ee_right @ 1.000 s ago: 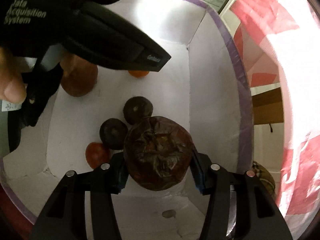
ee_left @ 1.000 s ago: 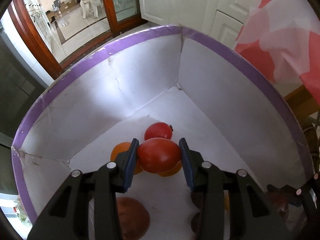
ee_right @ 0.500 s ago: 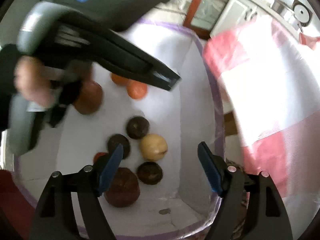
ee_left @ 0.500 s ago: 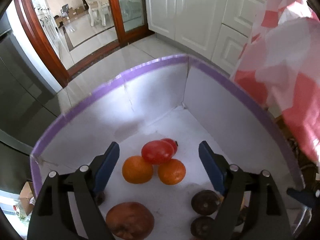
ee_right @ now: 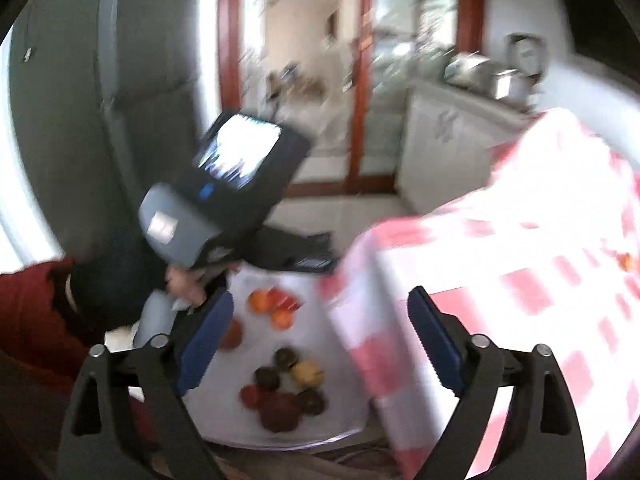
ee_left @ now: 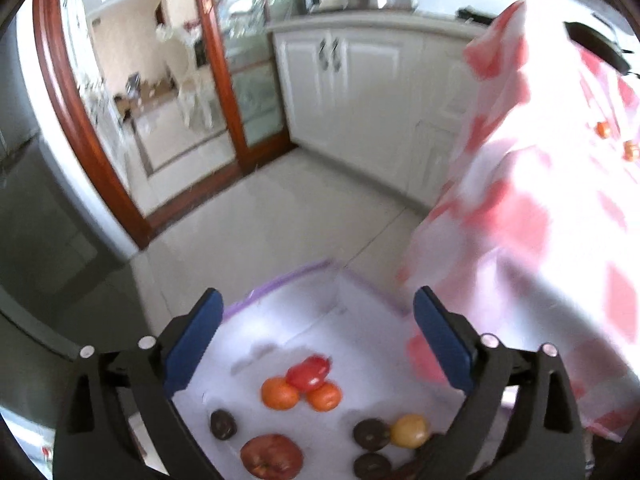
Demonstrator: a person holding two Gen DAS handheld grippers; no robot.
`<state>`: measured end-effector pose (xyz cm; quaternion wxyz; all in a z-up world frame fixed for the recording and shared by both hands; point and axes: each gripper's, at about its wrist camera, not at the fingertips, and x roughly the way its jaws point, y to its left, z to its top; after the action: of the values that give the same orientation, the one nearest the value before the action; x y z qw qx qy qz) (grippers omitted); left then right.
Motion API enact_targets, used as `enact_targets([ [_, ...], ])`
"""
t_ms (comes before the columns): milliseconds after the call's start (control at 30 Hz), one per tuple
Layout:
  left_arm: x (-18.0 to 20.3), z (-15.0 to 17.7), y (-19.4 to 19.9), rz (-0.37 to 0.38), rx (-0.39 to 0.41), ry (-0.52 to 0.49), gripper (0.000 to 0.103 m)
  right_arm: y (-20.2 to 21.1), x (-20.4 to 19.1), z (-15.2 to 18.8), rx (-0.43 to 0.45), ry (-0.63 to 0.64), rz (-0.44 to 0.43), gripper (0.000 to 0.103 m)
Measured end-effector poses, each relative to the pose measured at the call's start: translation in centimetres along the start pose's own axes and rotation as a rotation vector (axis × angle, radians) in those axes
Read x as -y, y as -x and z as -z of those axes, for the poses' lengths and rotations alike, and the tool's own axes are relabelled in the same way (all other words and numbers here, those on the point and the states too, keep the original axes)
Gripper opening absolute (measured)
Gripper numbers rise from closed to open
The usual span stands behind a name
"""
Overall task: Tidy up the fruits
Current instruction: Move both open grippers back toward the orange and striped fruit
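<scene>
Left gripper and right gripper now empty, jaws opening, fruit seemingly dropped in white box, views blurred

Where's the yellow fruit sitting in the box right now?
In the left wrist view the yellow fruit lies on the white box floor, lower right, touching a dark round fruit on its left, with another dark fruit just below.

A white cardboard box with a purple rim holds the fruit: a glossy red tomato lies on two round oranges, a wrinkled dark-red apple nearer, a yellow fruit among dark round ones
</scene>
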<state>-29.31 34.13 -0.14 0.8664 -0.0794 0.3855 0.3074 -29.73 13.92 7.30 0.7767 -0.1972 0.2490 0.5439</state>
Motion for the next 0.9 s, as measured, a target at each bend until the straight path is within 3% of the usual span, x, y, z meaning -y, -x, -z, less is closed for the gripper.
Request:
enact_targets([
  [133, 4.1, -2.4, 3.7, 0.097, 0.100, -0.044, 0.101, 5.3, 5.6, 0.1, 0.095, -0.095, 0.162, 0.088],
  [233, 8.8, -5.1, 6.3, 0.236, 0.155, -0.077, 0.101, 8.3, 10.9, 1.3, 0.127, -0.194, 0.300, 0.088],
  [367, 16.3, -8.0, 7.3, 0.395, 0.165, -0.103, 0.101, 11.2, 18.5, 4.0, 0.131, -0.372, 0.454, 0.088],
  [467, 23.8, -10.5, 5.8, 0.490, 0.147, -0.119, 0.101, 12.4, 22.8, 6.9, 0.126, -0.477, 0.527, 0.088],
  [700, 37.6, -14.4, 0.9, 0.508, 0.109, -0.159, 0.101, 13.9, 33.4, 11.6, 0.086, -0.652, 0.627, 0.088],
  [767, 40.2, -15.2, 0.0, 0.500, 0.099, -0.162, 0.101, 14.5, 35.0, 12.4, 0.077, -0.683, 0.647, 0.088],
  [900, 41.7, -16.5, -2.0, 0.502, 0.064, -0.083, 0.101, 15.4, 37.8, 14.7, 0.113, -0.769, 0.677, 0.088],
])
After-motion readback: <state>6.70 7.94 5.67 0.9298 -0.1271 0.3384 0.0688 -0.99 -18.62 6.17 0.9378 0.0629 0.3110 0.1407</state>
